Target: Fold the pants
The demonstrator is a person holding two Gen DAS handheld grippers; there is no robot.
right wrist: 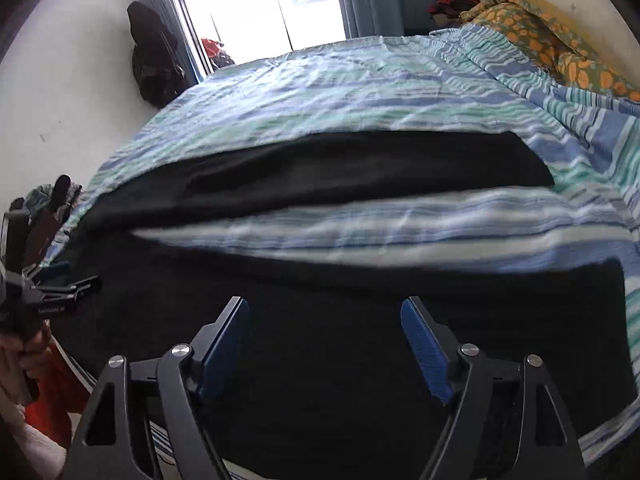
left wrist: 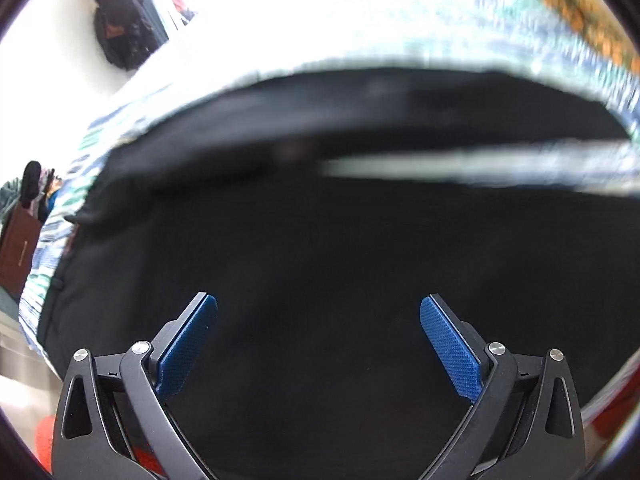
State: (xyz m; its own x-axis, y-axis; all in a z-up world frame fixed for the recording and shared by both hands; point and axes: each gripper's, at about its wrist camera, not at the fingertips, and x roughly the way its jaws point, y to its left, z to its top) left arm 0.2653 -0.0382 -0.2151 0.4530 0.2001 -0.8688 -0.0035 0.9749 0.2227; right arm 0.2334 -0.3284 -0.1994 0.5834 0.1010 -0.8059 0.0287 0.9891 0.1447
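Black pants (right wrist: 320, 312) lie spread flat on a bed with a blue, green and white striped cover (right wrist: 360, 88). Their two legs run to the right, a strip of cover showing between them. My right gripper (right wrist: 326, 320) hovers open over the near leg, nothing between its blue pads. In the left wrist view the pants (left wrist: 320, 264) fill most of the picture, blurred. My left gripper (left wrist: 319, 320) stands open above the dark cloth, holding nothing. At the left edge of the right wrist view, the left gripper's body (right wrist: 44, 296) shows with a hand (right wrist: 24, 356) holding it.
An orange-patterned quilt (right wrist: 560, 40) is bunched at the bed's far right corner. A dark garment (right wrist: 154, 56) hangs on the white wall beside a bright window (right wrist: 256, 4) with teal curtains. A brown piece of furniture (left wrist: 16, 252) stands left of the bed.
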